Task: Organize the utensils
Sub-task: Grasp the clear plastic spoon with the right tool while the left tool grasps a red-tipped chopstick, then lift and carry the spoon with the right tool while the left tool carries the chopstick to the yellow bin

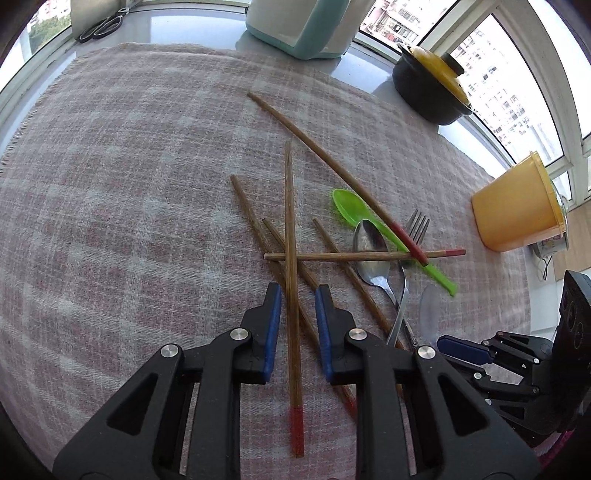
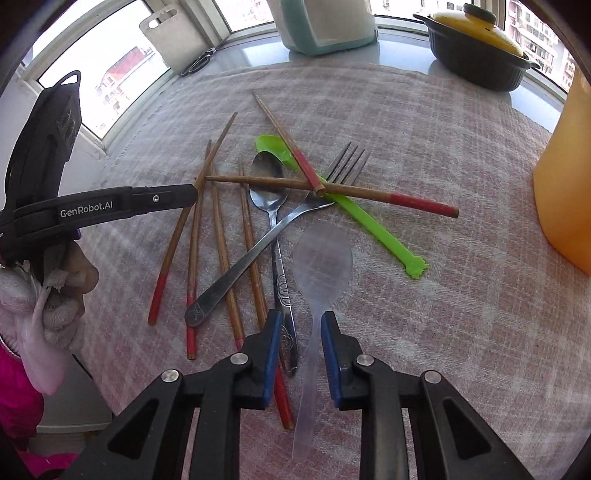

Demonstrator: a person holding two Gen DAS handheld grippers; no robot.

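Observation:
Several wooden chopsticks with red ends, a green plastic spoon, a metal spoon, a metal fork and a clear plastic spoon lie crossed on a checked cloth. My left gripper points down over one chopstick. That chopstick runs between the blue pads with a gap on each side, so the gripper is open. My right gripper straddles the clear spoon's handle, with a gap on the handle's left side. It is open too.
An orange tub lies on its side at the cloth's right edge. A black pot with a yellow lid, a teal appliance, scissors and a white cutting board stand along the windows behind.

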